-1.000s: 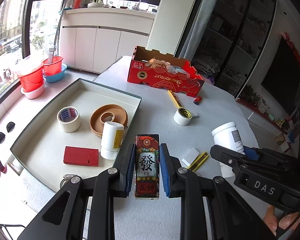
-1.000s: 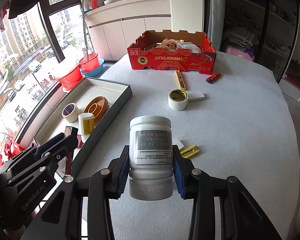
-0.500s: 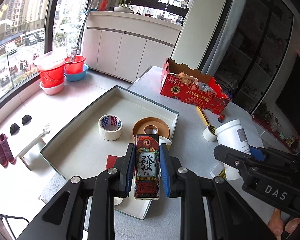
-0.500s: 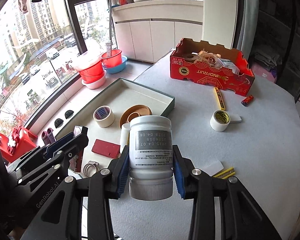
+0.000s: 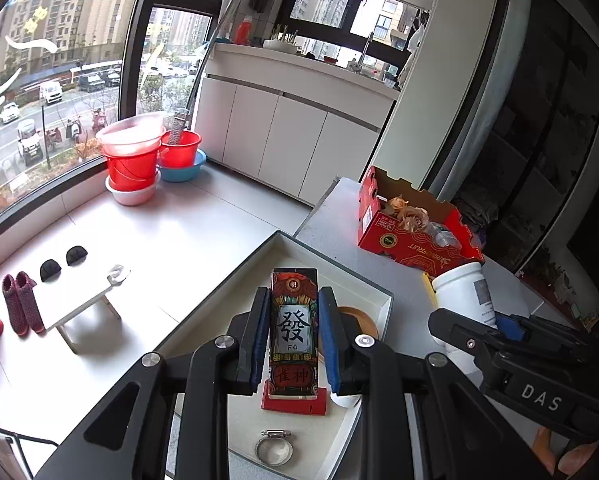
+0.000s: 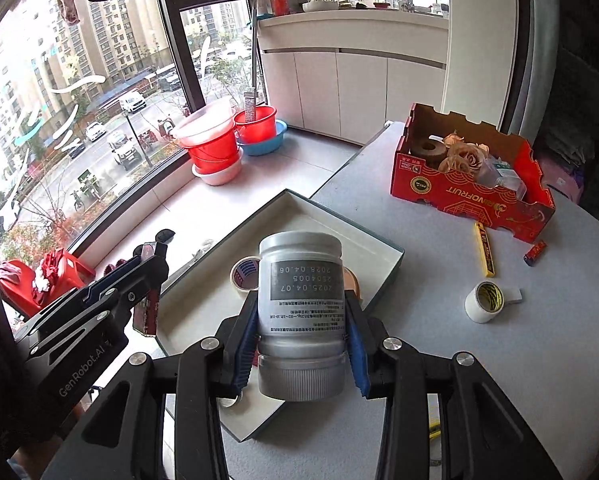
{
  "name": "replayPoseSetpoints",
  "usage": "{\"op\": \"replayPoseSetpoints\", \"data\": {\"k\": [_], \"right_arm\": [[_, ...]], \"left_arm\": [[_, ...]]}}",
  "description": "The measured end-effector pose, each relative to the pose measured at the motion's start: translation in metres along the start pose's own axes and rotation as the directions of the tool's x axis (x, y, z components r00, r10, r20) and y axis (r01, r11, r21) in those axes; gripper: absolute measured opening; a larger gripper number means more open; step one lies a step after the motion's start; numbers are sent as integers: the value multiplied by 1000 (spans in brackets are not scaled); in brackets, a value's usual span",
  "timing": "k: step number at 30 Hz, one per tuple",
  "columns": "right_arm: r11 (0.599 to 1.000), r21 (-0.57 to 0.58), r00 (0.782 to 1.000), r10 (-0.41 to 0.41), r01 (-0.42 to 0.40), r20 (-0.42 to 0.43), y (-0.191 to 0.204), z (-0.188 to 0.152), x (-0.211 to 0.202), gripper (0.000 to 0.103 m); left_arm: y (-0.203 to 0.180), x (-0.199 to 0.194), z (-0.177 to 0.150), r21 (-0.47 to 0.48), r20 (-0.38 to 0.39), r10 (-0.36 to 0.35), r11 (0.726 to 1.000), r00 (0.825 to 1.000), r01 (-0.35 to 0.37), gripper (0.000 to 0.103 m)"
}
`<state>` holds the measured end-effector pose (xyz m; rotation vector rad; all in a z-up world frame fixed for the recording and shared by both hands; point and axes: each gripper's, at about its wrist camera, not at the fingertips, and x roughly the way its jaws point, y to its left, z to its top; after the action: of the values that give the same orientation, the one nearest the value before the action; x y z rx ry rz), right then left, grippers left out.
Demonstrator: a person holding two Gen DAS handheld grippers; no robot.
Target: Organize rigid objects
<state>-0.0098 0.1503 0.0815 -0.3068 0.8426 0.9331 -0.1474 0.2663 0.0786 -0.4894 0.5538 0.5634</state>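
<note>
My left gripper (image 5: 294, 334) is shut on a red and black mahjong card box (image 5: 294, 316) and holds it above the shallow white tray (image 5: 331, 266). My right gripper (image 6: 301, 326) is shut on a white jar (image 6: 301, 296), held upside down above the tray's (image 6: 315, 210) right edge. The jar (image 5: 465, 292) and right gripper show at the right of the left wrist view. In the tray lie a red flat box (image 5: 295, 404), a metal hose clamp (image 5: 274, 446), a tan ring (image 5: 359, 318) and a roll of tape (image 6: 244, 272).
A red cardboard fruit box (image 6: 471, 184) stands at the table's far side. A yellow utility knife (image 6: 484, 250), a small tape roll (image 6: 484, 302) and a red lighter (image 6: 536, 252) lie on the grey table. Red buckets (image 5: 133, 160) stand on the floor by the window.
Both grippers have risen and swung left with their loads, from over the table to over the tray. Neither grip has changed.
</note>
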Motion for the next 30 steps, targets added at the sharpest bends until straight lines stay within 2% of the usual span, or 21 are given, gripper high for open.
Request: {"op": "replayPoseSetpoints", "data": {"k": [3,8,19,30], "right_arm": [[1000,16,1000,16,-16,2,-2,15,3,41],[999,37,999,29,-29,-18,-8,30,24,41],[997,65,989,43,-34,-139,-14,22,93,41],[998,58,977,49,-38,-210,-4,13,133,41]], "left_arm": [[-1,5,9,7,10,16,1000,1000,-16,26],[1,32,6,35,-24,78,996,997,-77,26],[24,82,-25,17,-144,151,989,978,-150,26],[38,103,-40,4,-209,160,987,965,-163,26]]}}
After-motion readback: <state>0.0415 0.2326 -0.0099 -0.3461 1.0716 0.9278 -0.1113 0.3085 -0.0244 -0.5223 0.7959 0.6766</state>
